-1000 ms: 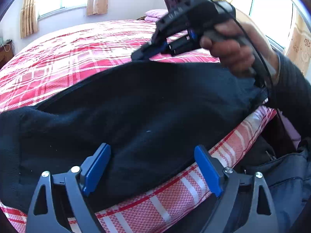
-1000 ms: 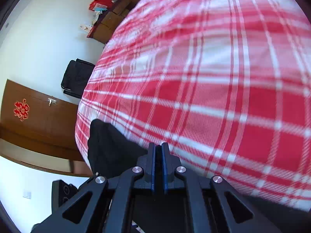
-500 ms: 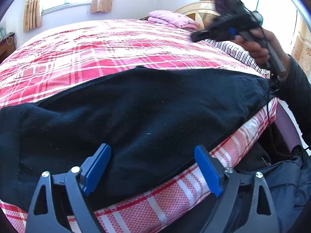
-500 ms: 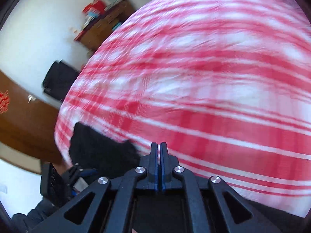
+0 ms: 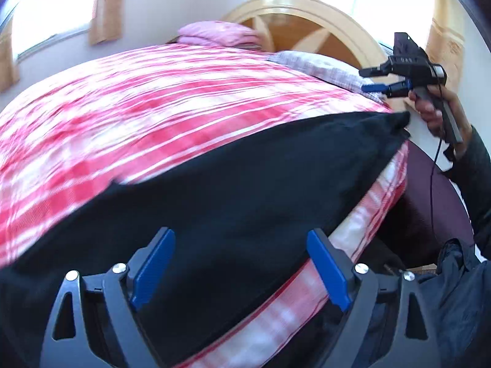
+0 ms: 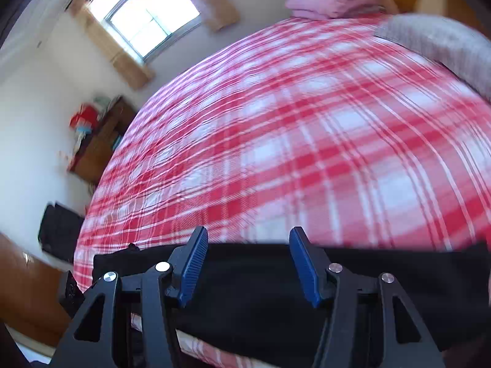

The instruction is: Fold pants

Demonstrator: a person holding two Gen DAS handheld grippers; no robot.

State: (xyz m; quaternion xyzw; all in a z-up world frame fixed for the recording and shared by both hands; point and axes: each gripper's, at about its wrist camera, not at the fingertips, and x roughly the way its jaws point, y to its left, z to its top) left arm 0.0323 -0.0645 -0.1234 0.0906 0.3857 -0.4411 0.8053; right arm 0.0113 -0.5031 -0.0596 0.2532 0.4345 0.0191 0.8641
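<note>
Left gripper (image 5: 241, 265): we see both jaws spread wide, empty, above the black pants (image 5: 245, 190). Right gripper (image 6: 248, 263): also spread, holding nothing. Pants lie flat along the near edge of the red plaid bed (image 6: 291, 128).

Not much to read here tbh. Only lettering I can spot is some pale embossed marking on the black body of the right gripper (image 5: 373, 79), up around 2 o'clock in the left wrist view, way too small and blurry to make out.
</note>
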